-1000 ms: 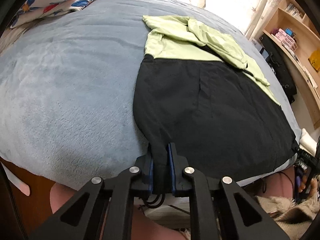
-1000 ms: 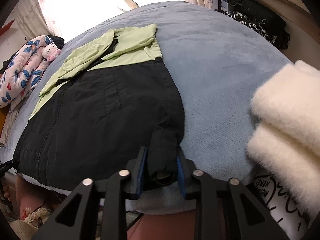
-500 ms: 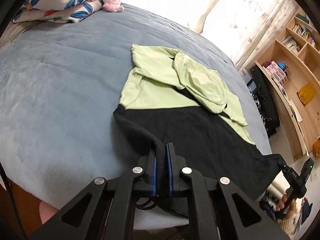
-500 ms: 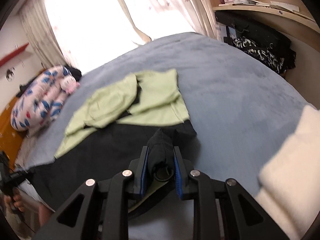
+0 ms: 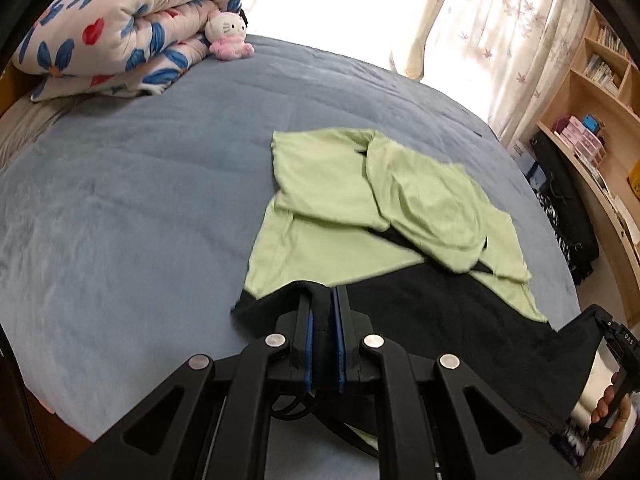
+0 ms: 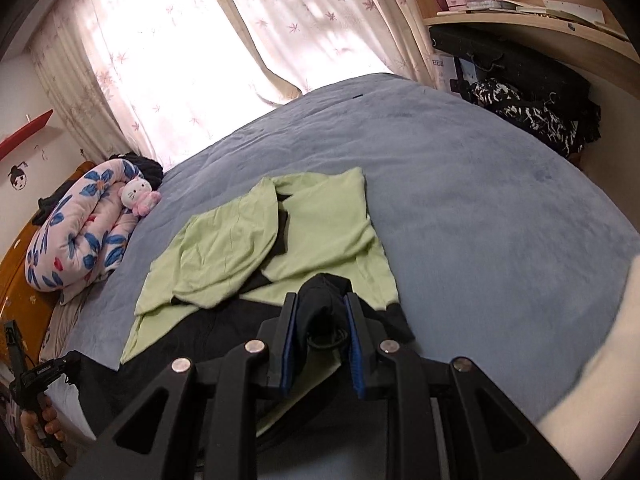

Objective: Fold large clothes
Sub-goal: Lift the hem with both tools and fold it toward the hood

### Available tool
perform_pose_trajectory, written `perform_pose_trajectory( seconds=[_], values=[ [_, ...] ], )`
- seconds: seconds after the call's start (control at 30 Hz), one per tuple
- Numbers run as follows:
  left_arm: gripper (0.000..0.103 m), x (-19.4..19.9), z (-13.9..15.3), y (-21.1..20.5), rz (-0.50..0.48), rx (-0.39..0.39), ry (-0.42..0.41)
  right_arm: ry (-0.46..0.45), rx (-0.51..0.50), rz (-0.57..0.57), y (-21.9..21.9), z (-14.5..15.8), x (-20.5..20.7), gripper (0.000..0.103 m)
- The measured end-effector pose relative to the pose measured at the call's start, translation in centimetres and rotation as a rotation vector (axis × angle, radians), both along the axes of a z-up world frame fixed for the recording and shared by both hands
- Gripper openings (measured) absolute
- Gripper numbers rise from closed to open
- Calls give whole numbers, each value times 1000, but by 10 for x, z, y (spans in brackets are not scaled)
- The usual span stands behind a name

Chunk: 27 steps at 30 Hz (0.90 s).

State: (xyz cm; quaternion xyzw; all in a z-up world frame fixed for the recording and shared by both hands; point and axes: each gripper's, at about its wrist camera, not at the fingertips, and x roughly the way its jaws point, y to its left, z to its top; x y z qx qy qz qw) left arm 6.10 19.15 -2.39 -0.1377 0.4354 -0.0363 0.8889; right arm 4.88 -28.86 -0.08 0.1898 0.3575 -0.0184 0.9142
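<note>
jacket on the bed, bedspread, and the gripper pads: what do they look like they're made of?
Jacket: thin matte woven fabric, black and light green; it drapes and creases softly, likely a light synthetic.
Bedspread: blue-grey plush, probably fleece; short nap with shaded brush marks.
Left gripper pads: blue, dull, rubbery-looking; the frame looks like black plastic.

- The left gripper [image 5: 324, 308] has risen from the near edge of the bed [image 5: 140, 208] and carried its pinched black hem over the jacket [image 5: 360, 208], up to the line where black meets green.
- The right gripper [image 6: 320, 312] has made the same lift with its bunched corner.
- The black lower half, which lay flat a second ago, is now raised off the bed and doubled toward the green part.
- More curtain [image 6: 200, 40] and shelf [image 5: 600, 92] now show.
</note>
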Motion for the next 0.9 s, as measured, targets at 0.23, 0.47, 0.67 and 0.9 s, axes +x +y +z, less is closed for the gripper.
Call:
perform_pose_trajectory(
  seconds=[0.23, 0.47, 0.67, 0.9],
  values=[
    [6, 66, 15, 11, 35, -48, -10, -29, -33, -7, 0, 16, 61, 21],
    [6, 179, 15, 23, 102, -61, -19, 0, -104, -24, -5, 14, 177, 21],
    [13, 278, -35, 20, 134, -37, 58, 117, -77, -52, -19, -36, 267, 34],
    [44, 310, -71, 18, 92, 8, 119, 188, 24, 6, -32, -78, 283, 41]
  ],
)
